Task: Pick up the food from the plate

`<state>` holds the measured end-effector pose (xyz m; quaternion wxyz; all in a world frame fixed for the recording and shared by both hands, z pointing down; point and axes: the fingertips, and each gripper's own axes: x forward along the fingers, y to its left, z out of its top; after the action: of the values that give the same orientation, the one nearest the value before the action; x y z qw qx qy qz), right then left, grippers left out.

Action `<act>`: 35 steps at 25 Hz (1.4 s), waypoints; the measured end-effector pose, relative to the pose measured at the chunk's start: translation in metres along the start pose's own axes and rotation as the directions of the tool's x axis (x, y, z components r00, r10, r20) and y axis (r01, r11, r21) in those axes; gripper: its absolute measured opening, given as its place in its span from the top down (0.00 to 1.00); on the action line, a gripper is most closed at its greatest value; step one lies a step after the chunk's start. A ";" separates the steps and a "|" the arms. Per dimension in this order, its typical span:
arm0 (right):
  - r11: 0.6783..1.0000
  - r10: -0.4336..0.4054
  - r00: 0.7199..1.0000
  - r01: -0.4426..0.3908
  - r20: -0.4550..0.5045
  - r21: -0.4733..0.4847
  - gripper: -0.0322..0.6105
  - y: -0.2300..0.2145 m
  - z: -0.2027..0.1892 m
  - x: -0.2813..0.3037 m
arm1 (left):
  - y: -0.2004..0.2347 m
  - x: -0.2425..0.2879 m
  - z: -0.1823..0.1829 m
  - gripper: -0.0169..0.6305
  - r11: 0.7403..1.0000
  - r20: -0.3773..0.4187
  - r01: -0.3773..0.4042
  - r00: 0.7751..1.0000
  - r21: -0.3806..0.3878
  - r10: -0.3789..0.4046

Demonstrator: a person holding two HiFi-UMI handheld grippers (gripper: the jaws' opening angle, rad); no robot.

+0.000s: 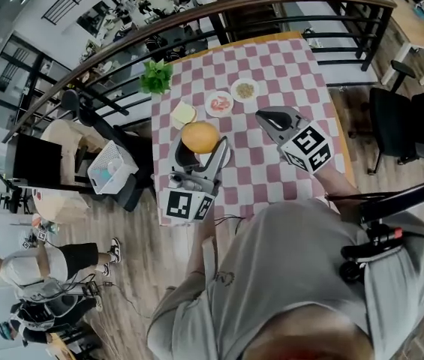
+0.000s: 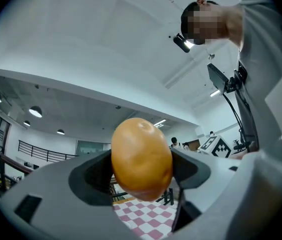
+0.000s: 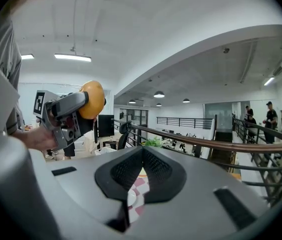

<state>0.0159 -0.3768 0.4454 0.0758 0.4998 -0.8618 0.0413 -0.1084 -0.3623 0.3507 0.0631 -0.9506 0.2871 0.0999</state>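
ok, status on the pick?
Left gripper shut on the orange bun, held up off the checkered table. Right gripper shut, empty, off to the side. Nothing but the jaws touching the bun.

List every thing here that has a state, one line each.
left gripper: shut on the round orange food.
round orange food: held, lifted off the table.
right gripper: shut, empty.
plate with red food: on the table, loaded.
plate with brown food: on the table, loaded.
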 end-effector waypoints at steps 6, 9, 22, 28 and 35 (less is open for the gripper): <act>1.000 0.001 1.000 -0.001 0.024 -0.001 0.93 0.000 0.006 -0.002 | -0.001 -0.003 0.001 0.42 1.000 0.004 0.000 1.000 -0.019 0.000; 1.000 -0.008 0.999 0.008 0.045 -0.006 0.93 -0.001 0.015 -0.005 | -0.001 -0.004 0.000 0.42 0.999 0.004 0.004 1.000 -0.046 -0.004; 0.999 -0.043 0.997 0.043 0.067 0.011 0.93 -0.002 0.016 -0.013 | -0.001 -0.003 -0.013 0.42 0.994 -0.003 0.013 1.000 -0.106 -0.014; 0.997 -0.069 0.996 0.067 0.051 0.041 0.93 -0.006 0.005 -0.018 | -0.004 0.007 -0.070 0.42 0.993 -0.198 0.058 0.977 -0.099 -0.077; 0.992 -0.103 0.995 0.102 0.006 0.075 0.93 -0.010 -0.018 -0.029 | -0.016 0.010 -0.210 0.42 0.985 -0.569 0.166 0.807 -0.035 -0.156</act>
<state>0.0406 -0.3544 0.4579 0.0549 0.5461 -0.8333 0.0669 -0.0584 -0.3915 0.5537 -0.0093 -0.9573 0.2120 -0.1965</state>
